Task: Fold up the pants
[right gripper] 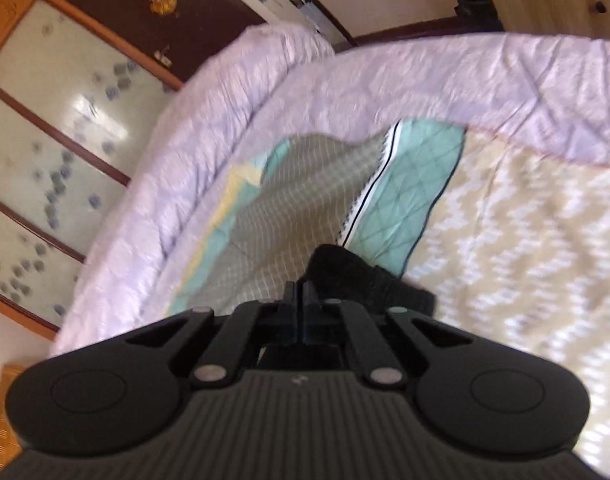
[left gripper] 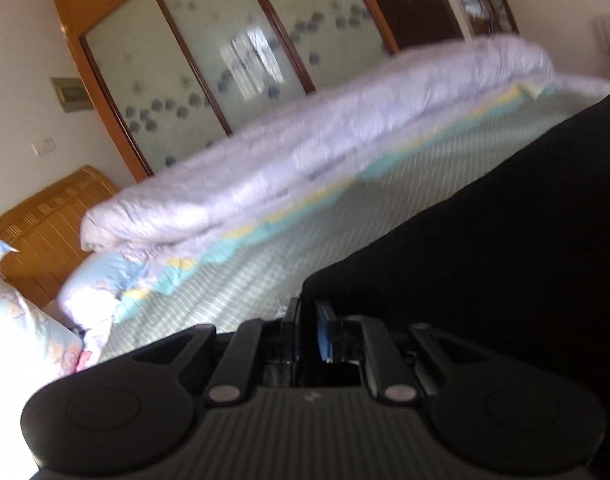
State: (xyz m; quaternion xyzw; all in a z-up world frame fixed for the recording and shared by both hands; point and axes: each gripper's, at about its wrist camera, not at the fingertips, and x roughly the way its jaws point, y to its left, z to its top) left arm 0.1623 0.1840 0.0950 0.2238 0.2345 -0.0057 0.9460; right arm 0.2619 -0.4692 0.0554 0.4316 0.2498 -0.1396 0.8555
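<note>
Left gripper: your left gripper (left gripper: 307, 320) has its jaws closed on black cloth, the near edge of the pants (left gripper: 485, 220), pinched between them.
Right gripper: your right gripper (right gripper: 300, 300) also has its jaws pressed together, with a bunched fold of the same black pants (right gripper: 369, 280) caught at the tips.
Pants, left view: the black cloth spreads from the jaws up and to the right, filling the right side of the picture and hiding the bed behind it.
Pants, right view: only a small dark bunch shows, just beyond the jaws and to their right, over the bedding.
Bed: the grey checked sheet (left gripper: 305, 232) lies under both your grippers; a tan and white zigzag blanket (right gripper: 525, 240) lies on the right, with a teal quilted piece (right gripper: 409, 184) between it and the sheet.
Quilt: a pale lilac quilt (left gripper: 305, 148) is rolled along the far side of the bed.
Pillow: a floral pillow (left gripper: 21, 332) sits at the near left.
Room: a wooden wardrobe with frosted sliding doors (left gripper: 209, 68) stands behind the bed.
Sharpness: both views are tilted and blurred.
</note>
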